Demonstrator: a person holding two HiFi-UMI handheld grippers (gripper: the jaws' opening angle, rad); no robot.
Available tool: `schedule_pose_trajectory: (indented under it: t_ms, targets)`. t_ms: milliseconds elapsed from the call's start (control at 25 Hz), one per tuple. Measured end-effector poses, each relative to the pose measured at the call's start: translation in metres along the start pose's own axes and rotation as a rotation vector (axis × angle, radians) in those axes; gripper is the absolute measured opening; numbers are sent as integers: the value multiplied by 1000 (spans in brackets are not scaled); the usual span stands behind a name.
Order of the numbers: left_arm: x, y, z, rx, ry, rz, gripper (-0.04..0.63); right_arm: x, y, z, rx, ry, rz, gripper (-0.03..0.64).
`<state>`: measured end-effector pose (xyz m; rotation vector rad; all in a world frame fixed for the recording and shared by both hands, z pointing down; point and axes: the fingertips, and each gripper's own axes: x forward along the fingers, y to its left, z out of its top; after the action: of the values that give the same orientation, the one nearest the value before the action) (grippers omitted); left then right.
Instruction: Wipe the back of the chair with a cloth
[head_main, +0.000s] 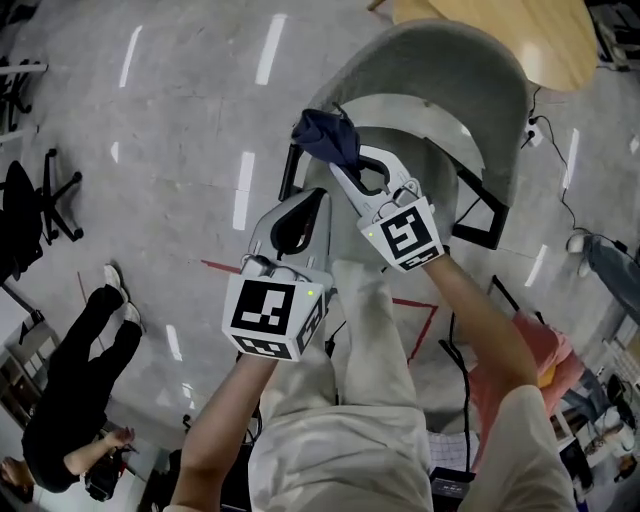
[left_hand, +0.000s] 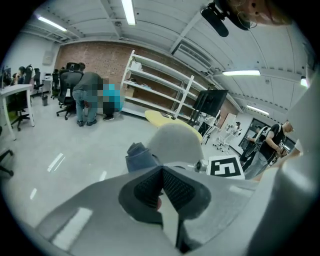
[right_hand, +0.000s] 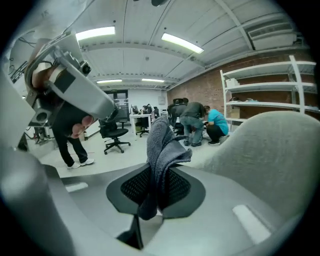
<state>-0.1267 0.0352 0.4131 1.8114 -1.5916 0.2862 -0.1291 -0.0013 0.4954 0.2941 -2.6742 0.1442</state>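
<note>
A: Fingers (right_hand: 181, 187) of right gripper (right_hand: 155, 192): clamped tight on the cloth (right_hand: 160, 145). Dark blue-grey, bunched, sticking up & out past the tips.

B: Copy. Same from head view, cloth (head_main: 325, 135) balled at the nose of right gripper (head_main: 345, 168). Left side?

A: Left gripper (left_hand: 161, 186): fingers pressed together, nothing pinched btw them as far as visible. Hanging nearer the body in head view, well short of the cloth.

B: Chair back (right_hand: 272, 145), where rel. to the tips?

A: Ahead & off to the right of the cloth in right gripper view. Pale grey shell, curved. Not touching by the look of it, gap btw cloth & shell. From head view, chair back (head_main: 430, 60) beyond the cloth & to its right, rim arcing across.

B: So right gripper clearly the nearer one.

A: Yep. Cloth's long axis roughly in line w/ the fingers, shell's rim crosswise to that.

B: Next move, prob?

A: Guessing: swing right & fwd into contact w/ the shell, then stroke along the curve. Needs broadside contact, not just the tip of the bunch. Wiping not begun, judging by that gap.

B: Risks?

A: Grip looks OK, plenty of fabric down btw the pads, tail hanging below. Maybe hard tips scraping the shell if pressed too deep.
</note>
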Motion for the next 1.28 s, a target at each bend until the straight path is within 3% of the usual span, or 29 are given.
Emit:
schedule_pose_trajectory:
  t_ms: [240,400,840,1080,1280]
  targets:
    - [1,9,-1,-25,-4,33,0,35,11,-23,-40,69,94,75]
    - [5,14,-1,-33,-1,48,0,60,-1,-46,-24,139,100,75]
    - [18,7,9,-20,17,34,0,66,-74,-35,17,106,-82,75]
    - [28,-1,13,10,29,5,0,40,-128,-28,133,44,-288,75]
    - [36,-14,17,18,30,-26,0,18,-154,-26,179,26,-394,75]
